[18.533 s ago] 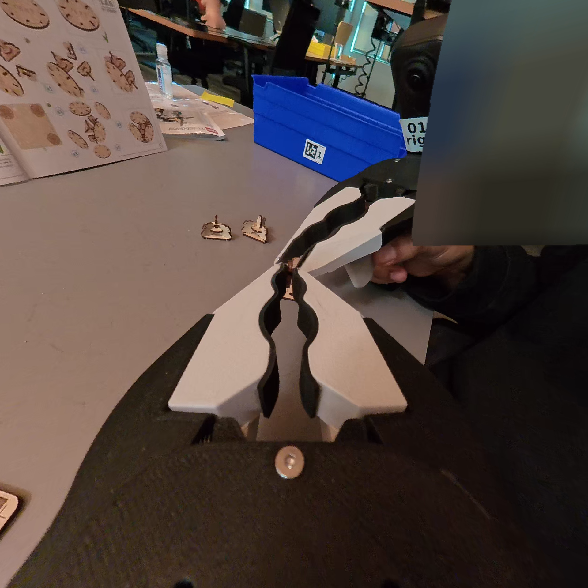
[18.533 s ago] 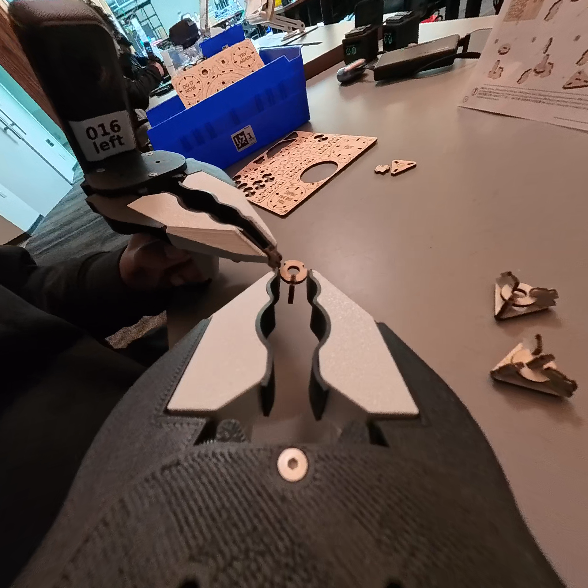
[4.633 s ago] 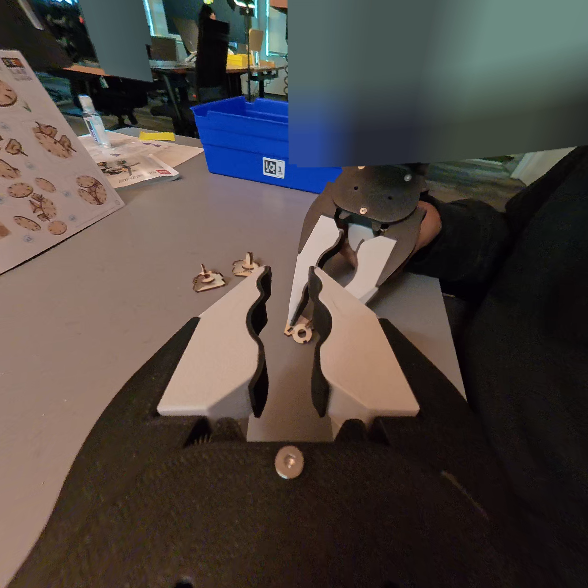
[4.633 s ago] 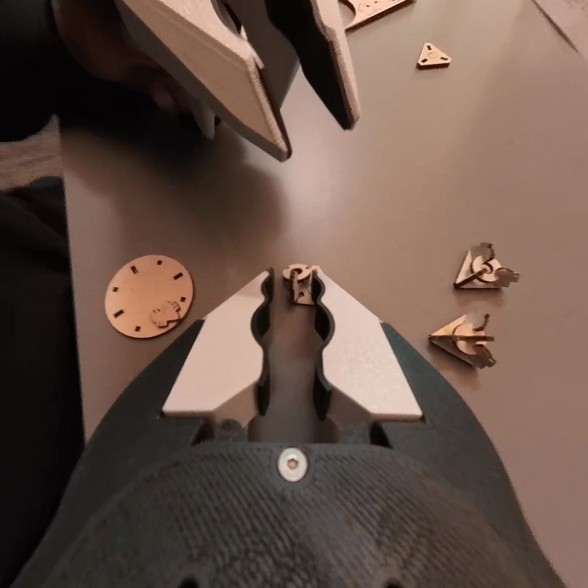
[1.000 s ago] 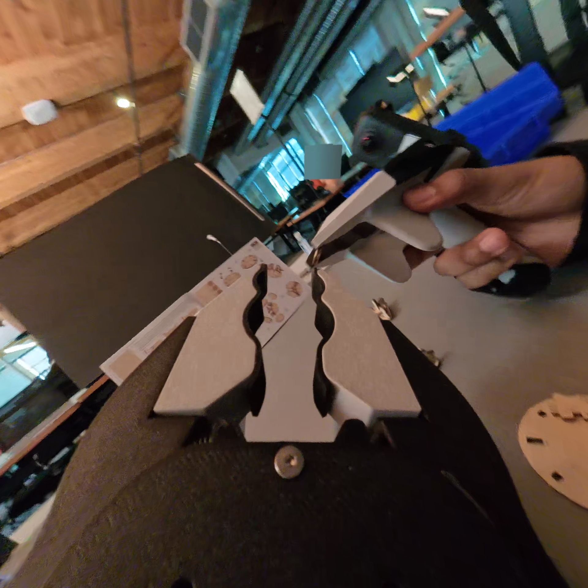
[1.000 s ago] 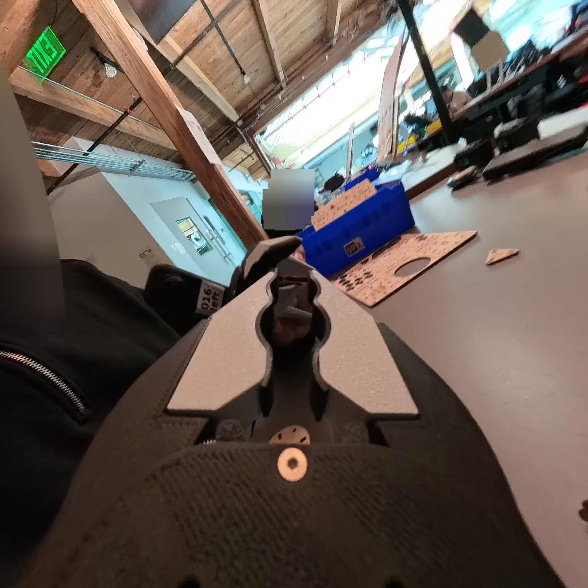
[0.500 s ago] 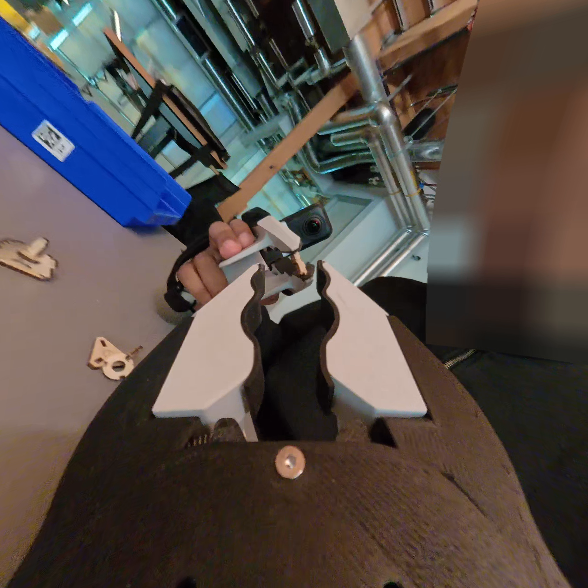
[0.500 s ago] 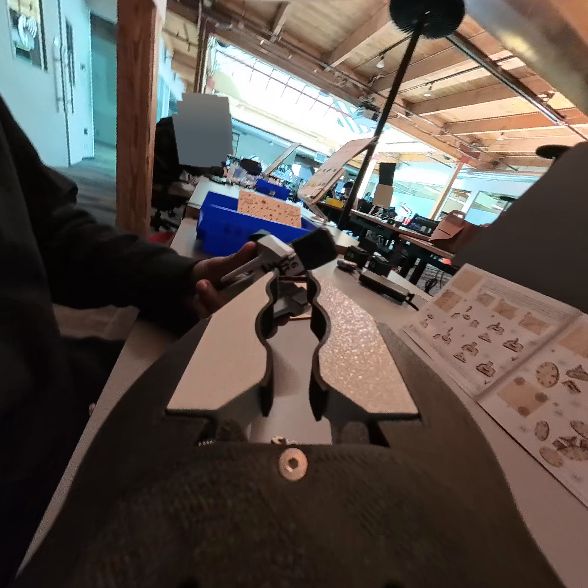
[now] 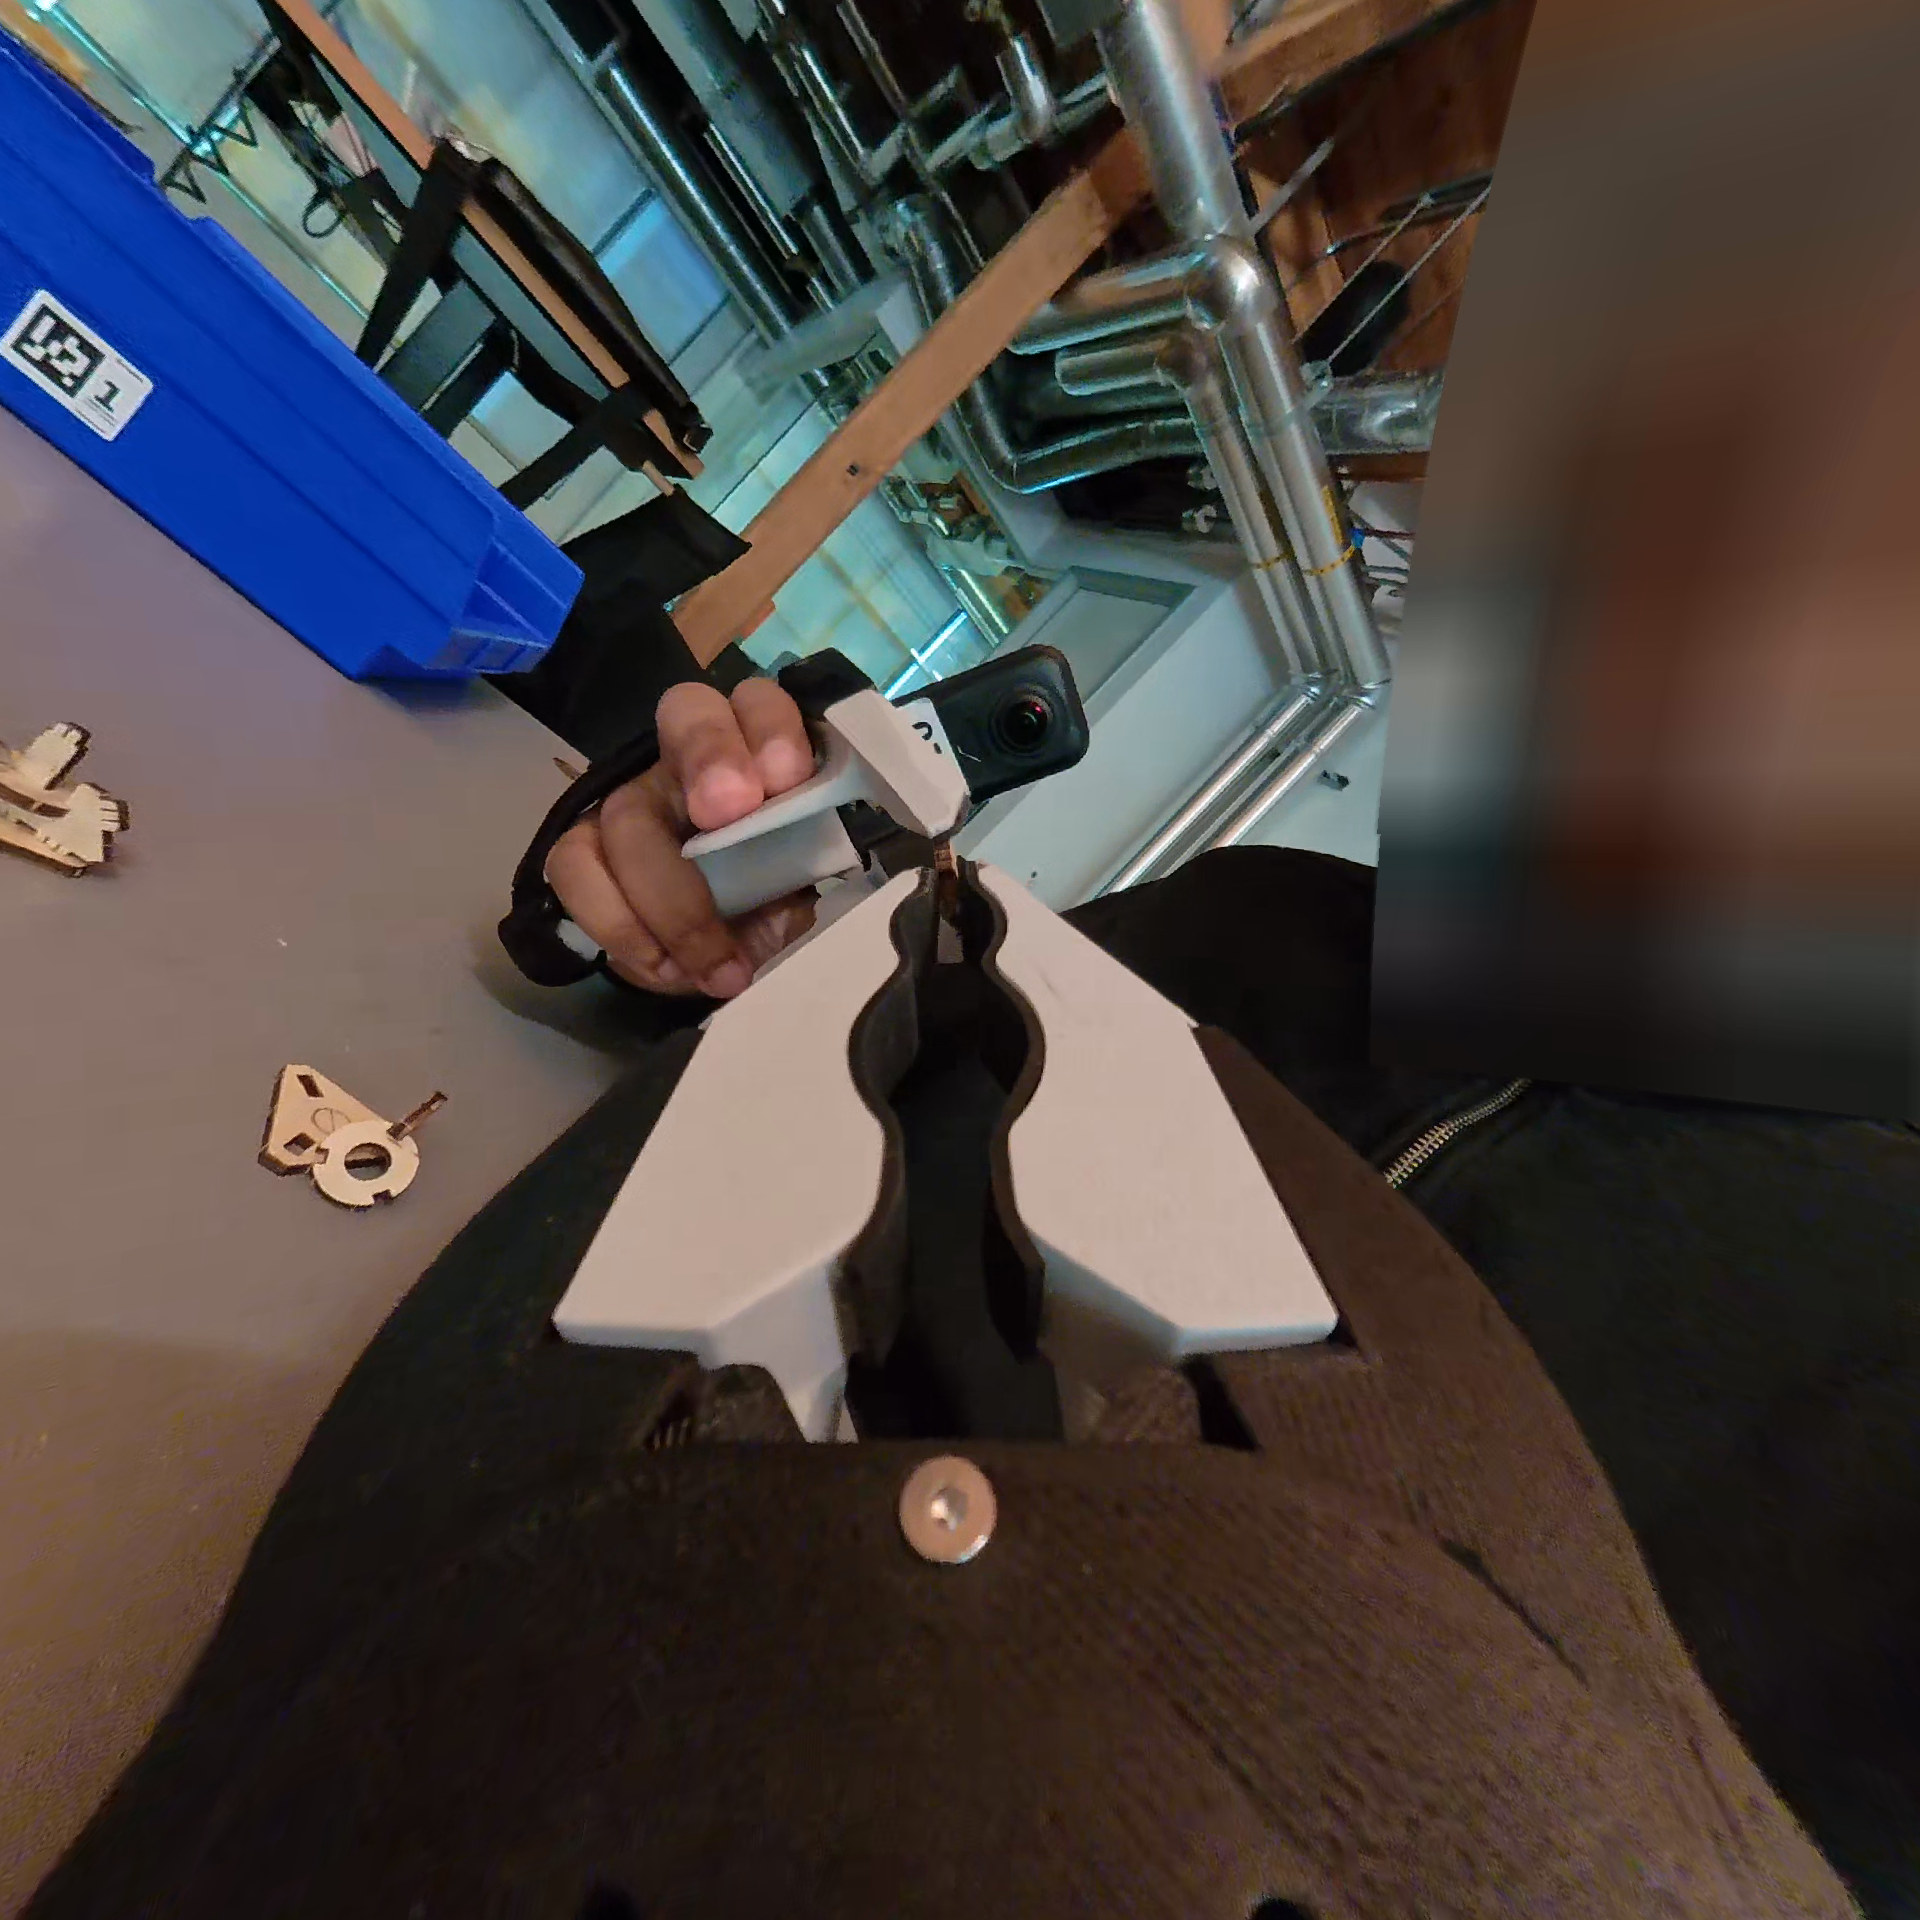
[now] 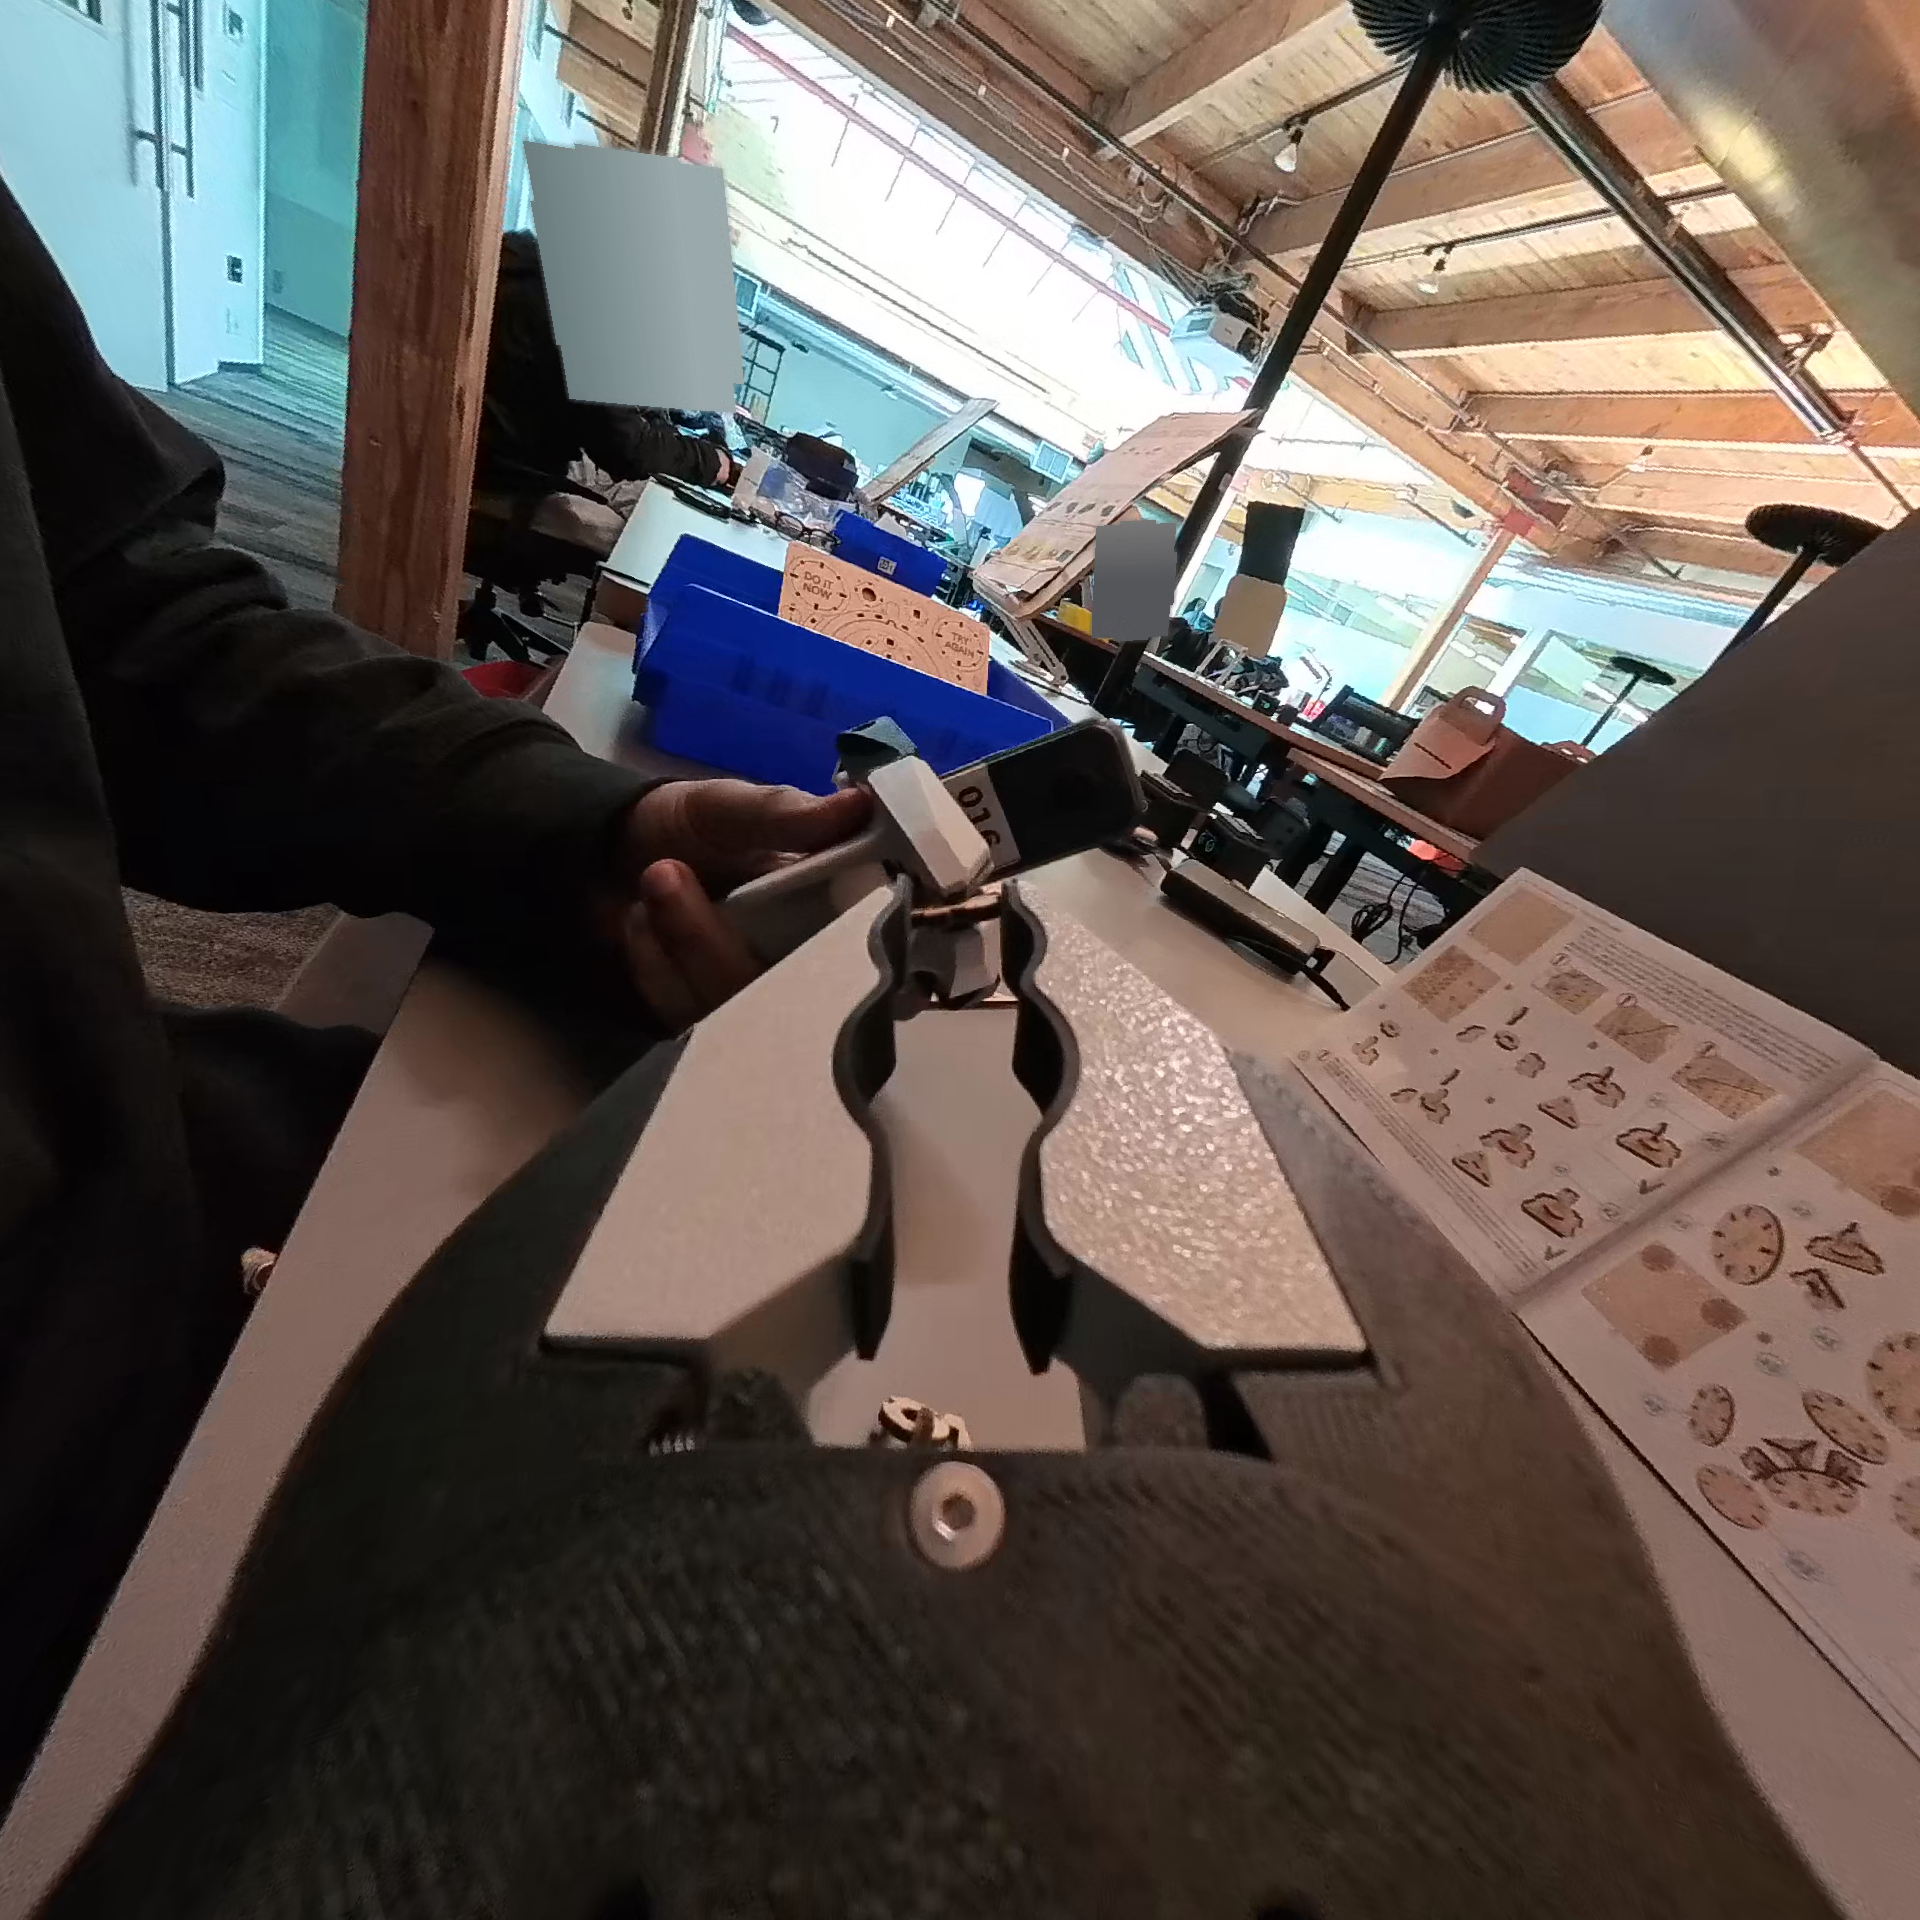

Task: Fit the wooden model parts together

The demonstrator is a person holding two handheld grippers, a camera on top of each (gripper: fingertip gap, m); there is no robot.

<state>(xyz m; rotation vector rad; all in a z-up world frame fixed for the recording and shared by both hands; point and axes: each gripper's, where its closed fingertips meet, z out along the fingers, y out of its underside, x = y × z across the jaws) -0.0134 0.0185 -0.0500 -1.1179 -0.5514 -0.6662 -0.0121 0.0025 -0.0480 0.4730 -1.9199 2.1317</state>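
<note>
My right gripper is shut on a small flat wooden ring piece and holds it above the grey table. My left gripper meets it tip to tip and is shut on the same piece, seen edge-on between its pads. In the right wrist view one left finger lies above the piece and the other below it. In the left wrist view the right gripper comes in from behind, held by a hand.
A wooden triangle with a ring part and other small wooden assemblies lie on the table. A blue bin holds a wooden sheet. An instruction sheet lies at the right, behind it a black device. Less than 4 cm separates the two grippers' tips.
My left jaws stood wide apart half a second ago and have now closed on the wooden piece that my right gripper keeps holding. The right jaws have not changed.
</note>
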